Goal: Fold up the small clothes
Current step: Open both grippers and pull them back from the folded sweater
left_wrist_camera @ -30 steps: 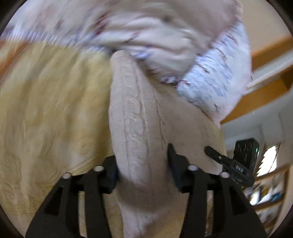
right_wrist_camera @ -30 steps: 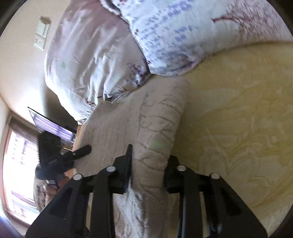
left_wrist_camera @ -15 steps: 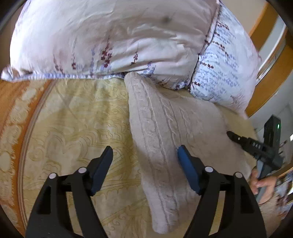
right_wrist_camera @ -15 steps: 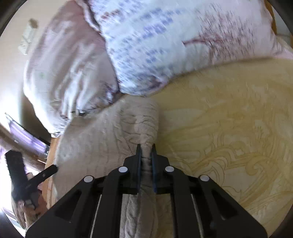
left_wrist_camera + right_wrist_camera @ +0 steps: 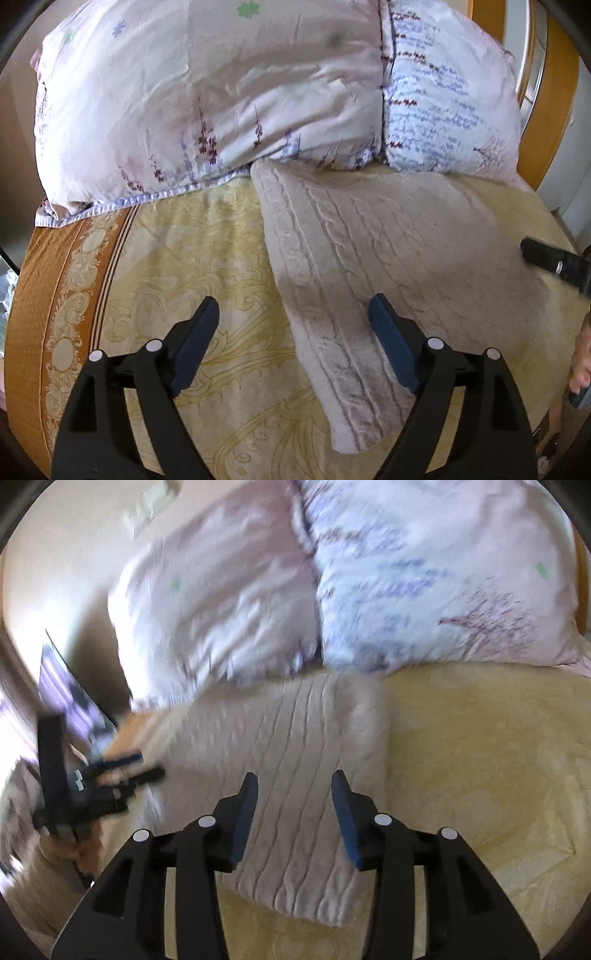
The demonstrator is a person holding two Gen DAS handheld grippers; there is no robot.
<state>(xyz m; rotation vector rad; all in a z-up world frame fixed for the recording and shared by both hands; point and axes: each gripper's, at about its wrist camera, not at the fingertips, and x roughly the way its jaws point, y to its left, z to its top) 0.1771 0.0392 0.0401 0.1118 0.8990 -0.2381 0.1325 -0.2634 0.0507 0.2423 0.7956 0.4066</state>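
Observation:
A folded beige cable-knit garment lies flat on the yellow patterned bedspread, its far edge against the pillows. My left gripper hovers over the garment's left edge with jaws wide and still opening, nothing pressed between the pads. In the right wrist view the same garment lies below my right gripper, whose jaws are opening above the cloth without touching it. The right gripper's finger shows at the right edge of the left view. The left gripper appears blurred at the left of the right view.
Two floral pillows lie along the head of the bed. An orange border marks the bedspread's left side. A wooden frame stands at the right. A hand shows at the right edge. A dark screen leans at the left.
Both grippers let go of the beige garment and rose away from it. The left jaws widened steadily. The right jaws pinched the fold shut, then opened. The garment now lies flat.

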